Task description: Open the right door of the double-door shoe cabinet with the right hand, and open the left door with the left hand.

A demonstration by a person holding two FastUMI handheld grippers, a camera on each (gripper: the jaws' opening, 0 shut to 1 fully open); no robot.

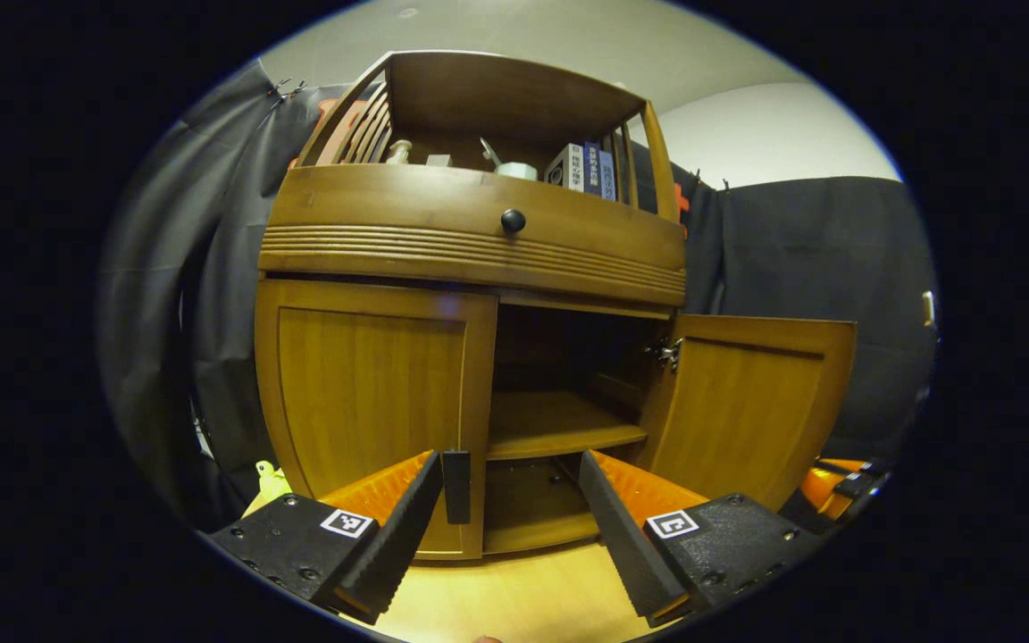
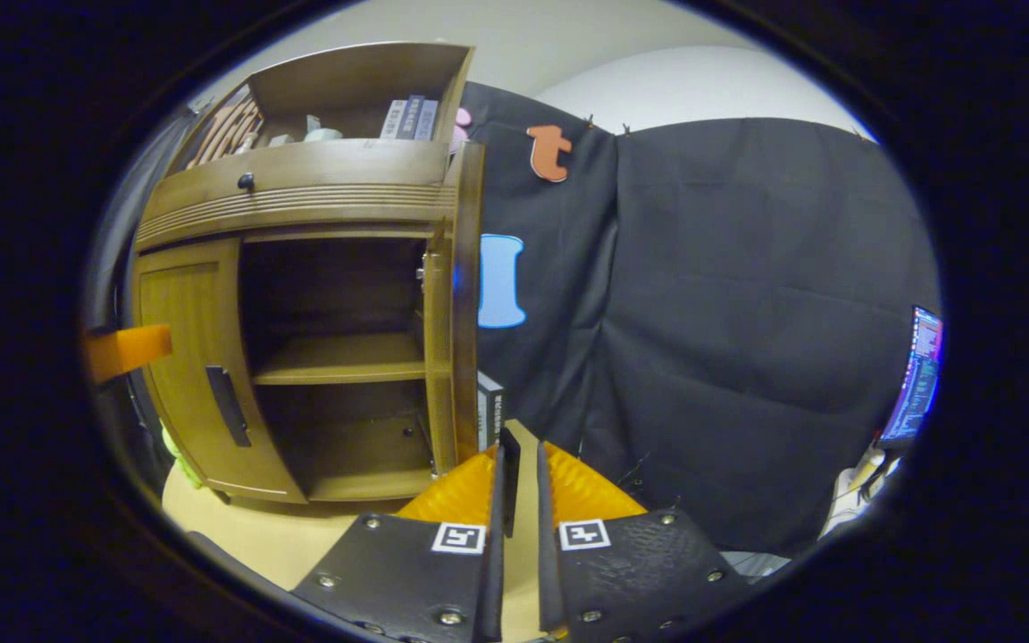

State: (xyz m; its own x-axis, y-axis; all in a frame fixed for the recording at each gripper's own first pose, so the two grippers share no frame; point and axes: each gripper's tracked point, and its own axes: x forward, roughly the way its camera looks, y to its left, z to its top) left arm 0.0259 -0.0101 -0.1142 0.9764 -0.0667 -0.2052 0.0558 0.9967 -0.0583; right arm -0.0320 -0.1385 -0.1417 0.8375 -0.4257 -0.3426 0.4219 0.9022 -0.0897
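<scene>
**R door open, L door next**

Right door (image 1: 751, 406) stood swung wide; right gripper (image 2: 519, 464) pinched its handle (image 2: 509, 478), jaws nearly closed on it. Left gripper (image 1: 510, 487) gaped wide, holding nothing, lined up w/ left door (image 1: 372, 402) handle (image 1: 456, 487), prob. to grab it. Drawer knob (image 1: 513, 220) above; books (image 1: 590, 170) on top shelf. Nothing blocked approach.

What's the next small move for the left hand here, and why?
Probably ease the left gripper forward and slightly left so its open fingers straddle the left door handle, then close. The right door already stands swung open, while the left door is still shut, and the handle sits just inside the left finger, not yet centred between the two.
</scene>
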